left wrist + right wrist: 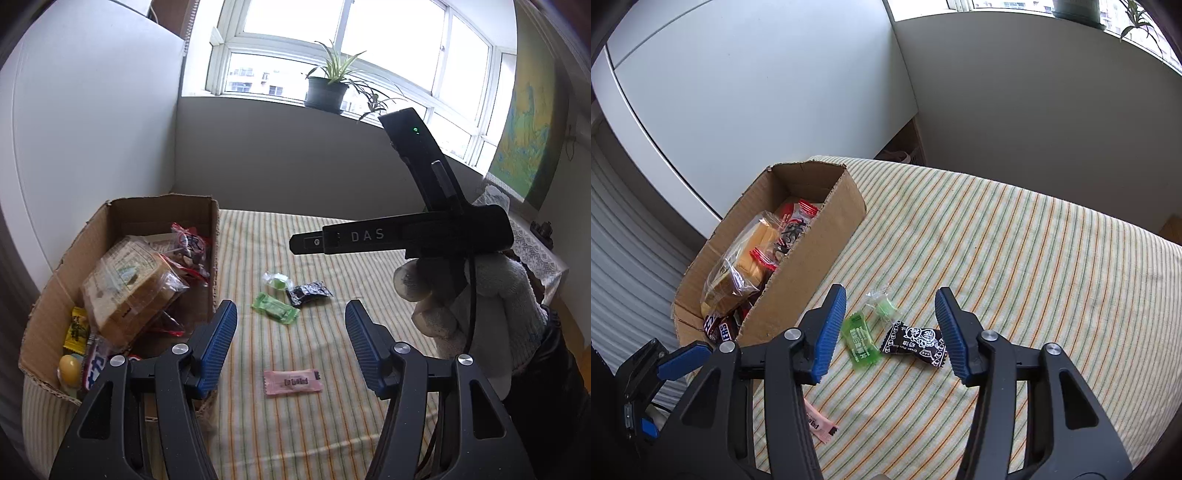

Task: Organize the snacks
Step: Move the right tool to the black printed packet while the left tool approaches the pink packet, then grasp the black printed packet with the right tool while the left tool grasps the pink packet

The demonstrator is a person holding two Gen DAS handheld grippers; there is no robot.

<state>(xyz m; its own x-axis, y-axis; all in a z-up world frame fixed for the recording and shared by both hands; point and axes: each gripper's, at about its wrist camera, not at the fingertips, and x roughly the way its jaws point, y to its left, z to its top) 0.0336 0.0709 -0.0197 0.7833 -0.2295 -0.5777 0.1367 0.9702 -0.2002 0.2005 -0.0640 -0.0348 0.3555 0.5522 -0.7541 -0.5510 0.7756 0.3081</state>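
Observation:
A cardboard box [159,210] on the left holds a bagged bread loaf [129,288] and several wrapped snacks. Loose on the striped cloth lie a green wafer pack [860,343], a clear-wrapped green candy [884,306], a black candy [916,343] and a pink candy [293,382]. My right gripper [891,306] hovers open over the green and black pieces, its pads touching none. My left gripper [291,314] is open and empty, with the pink candy on the cloth below its fingers. In the right wrist view the pink candy [822,424] is half hidden.
A gloved hand [480,295] holds the right tool's black housing [406,236] at the right of the left wrist view. The box's outer wall [812,266] stands just left of the right gripper. White walls close the left and back; potted plants [327,88] stand on the window sill.

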